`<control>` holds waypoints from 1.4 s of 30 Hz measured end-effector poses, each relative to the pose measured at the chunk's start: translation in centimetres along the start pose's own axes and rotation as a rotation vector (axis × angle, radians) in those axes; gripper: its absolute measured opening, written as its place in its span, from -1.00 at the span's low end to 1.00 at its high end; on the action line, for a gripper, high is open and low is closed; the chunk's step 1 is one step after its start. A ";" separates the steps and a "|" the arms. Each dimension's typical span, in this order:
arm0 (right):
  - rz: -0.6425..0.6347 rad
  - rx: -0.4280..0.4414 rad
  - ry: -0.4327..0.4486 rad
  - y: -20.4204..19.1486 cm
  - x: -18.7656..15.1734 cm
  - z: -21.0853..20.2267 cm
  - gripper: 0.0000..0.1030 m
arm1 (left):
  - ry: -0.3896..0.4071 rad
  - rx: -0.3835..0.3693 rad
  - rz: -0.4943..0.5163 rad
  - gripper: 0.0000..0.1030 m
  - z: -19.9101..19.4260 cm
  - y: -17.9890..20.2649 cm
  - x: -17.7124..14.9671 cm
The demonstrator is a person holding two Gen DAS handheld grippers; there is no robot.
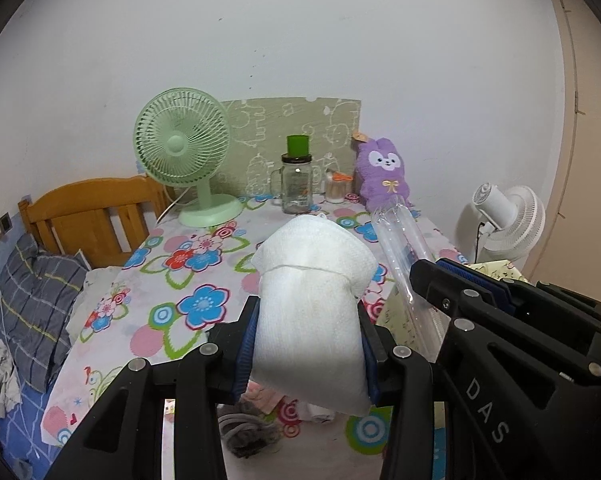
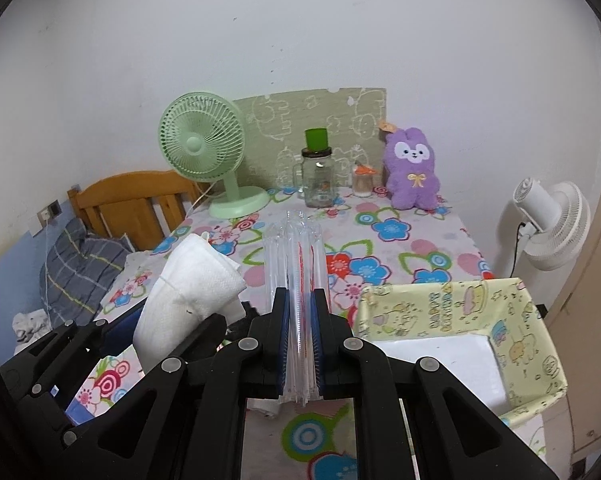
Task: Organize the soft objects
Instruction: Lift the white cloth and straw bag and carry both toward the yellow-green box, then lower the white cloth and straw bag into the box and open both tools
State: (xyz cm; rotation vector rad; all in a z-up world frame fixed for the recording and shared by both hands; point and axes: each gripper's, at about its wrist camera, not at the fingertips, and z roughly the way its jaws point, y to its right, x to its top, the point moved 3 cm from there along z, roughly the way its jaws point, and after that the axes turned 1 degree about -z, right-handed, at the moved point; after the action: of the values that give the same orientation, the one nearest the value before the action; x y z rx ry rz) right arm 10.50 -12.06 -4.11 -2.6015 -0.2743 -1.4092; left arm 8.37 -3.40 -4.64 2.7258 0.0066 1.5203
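Left gripper [image 1: 306, 344] on my feed is clamped on a white folded cloth [image 1: 312, 300], jaws narrowed onto its lower half; the cloth sticks out past the fingertips toward 12 o'clock, its top edge flaring wide above the pads. Right gripper [image 2: 300, 336] is fully closed on a clear plastic sleeve [image 2: 296, 256], pinched flat between the blue pads, and the sleeve runs straight out to 12 o'clock over the floral tablecloth [image 2: 388, 240]. In the right wrist view I see the left gripper and its cloth at 9 o'clock of the sleeve, just beside it. In the left wrist view the right gripper sits at 3 o'clock, sleeve angling up toward 1 o'clock. Yellow fabric bin [image 2: 460, 320] is at 3 o'clock of the right gripper, near it, white bottom showing. Far end at 12: green fan [image 2: 204, 148], glass jar [image 2: 318, 180], purple plush [image 2: 412, 172]. Grey cloth pile [image 1: 244, 428] lies under the left gripper, partly hidden.
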 end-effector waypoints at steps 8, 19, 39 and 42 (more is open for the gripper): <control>0.012 -0.035 0.008 2.4 0.3 -0.2 -0.74 | 0.005 -0.035 0.022 -0.15 0.6 2.2 0.4; 0.053 -0.095 0.006 6.0 0.0 -0.1 -0.74 | -0.007 -0.095 0.072 -0.14 2.3 5.6 0.8; 0.146 -0.206 -0.045 12.0 -1.5 1.4 -0.74 | -0.065 -0.205 0.169 -0.12 6.3 11.0 0.5; 0.161 -0.219 -0.059 12.7 -1.8 1.9 -0.74 | -0.073 -0.216 0.192 -0.11 7.2 11.7 0.2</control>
State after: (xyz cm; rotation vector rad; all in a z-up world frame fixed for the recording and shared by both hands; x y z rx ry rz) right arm 14.14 -24.08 -7.42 -2.7674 0.0861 -1.3784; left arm 14.52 -15.17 -7.99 2.6692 -0.4065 1.3671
